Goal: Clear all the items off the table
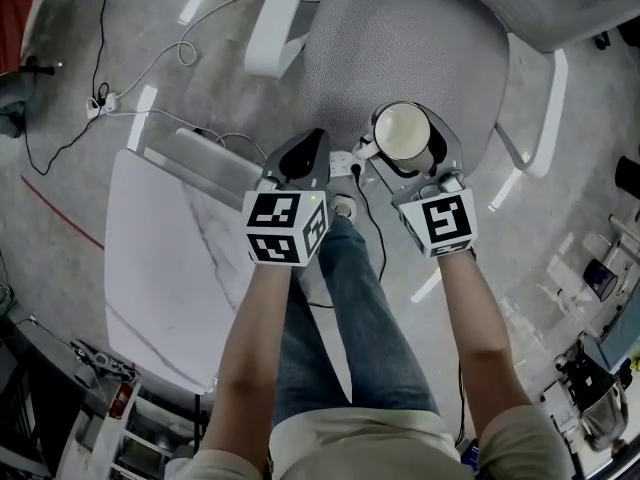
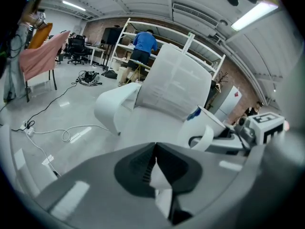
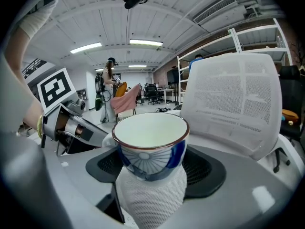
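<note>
Right gripper view: right gripper (image 3: pixel 151 173) grips cup (image 3: pixel 151 140) (left gripper (image 2: pixel 155 149) pinches paper (image 2: pixel 160 178)).

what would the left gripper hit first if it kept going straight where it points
Most likely the seat of the white chair, dead ahead of the left gripper, whose fingers pinch a paper scrap; depth is uncertain.

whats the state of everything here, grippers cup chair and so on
left gripper: shut on the white slip
white slip: pinched between the jaws
right gripper: shut on the cup
cup: upright, empty, held over the chair
chair: seat unoccupied
</note>
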`<state>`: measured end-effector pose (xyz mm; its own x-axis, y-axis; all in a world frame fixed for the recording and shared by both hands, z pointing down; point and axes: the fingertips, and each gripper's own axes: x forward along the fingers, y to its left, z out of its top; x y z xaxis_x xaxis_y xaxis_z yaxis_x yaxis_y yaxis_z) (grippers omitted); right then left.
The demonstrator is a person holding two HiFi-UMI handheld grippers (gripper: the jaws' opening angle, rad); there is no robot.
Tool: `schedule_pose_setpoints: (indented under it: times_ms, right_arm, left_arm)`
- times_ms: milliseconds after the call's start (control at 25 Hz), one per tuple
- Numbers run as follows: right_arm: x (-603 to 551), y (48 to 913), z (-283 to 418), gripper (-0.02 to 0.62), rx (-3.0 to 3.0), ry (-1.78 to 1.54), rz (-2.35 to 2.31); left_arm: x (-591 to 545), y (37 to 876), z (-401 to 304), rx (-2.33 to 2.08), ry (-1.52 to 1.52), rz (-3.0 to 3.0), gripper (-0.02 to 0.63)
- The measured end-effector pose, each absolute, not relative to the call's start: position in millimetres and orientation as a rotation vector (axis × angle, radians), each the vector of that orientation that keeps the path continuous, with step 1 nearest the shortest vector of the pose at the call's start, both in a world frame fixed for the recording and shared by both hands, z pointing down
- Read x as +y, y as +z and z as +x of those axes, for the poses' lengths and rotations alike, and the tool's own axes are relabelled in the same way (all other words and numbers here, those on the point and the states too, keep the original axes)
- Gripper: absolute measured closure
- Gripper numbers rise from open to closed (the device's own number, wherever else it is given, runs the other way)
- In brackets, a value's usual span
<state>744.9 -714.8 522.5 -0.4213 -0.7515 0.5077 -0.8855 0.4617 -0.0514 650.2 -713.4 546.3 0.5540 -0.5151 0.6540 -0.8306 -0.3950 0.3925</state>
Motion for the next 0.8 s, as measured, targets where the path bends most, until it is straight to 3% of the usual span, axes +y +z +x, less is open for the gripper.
schedule_pose_setpoints:
  times_ms: [800]
  right_arm:
    - [-777,591,827,0.215,-2.186,0.423,1.47]
  left_arm:
    - [-768,595,721,-0.978,0.613,2.155,0.597]
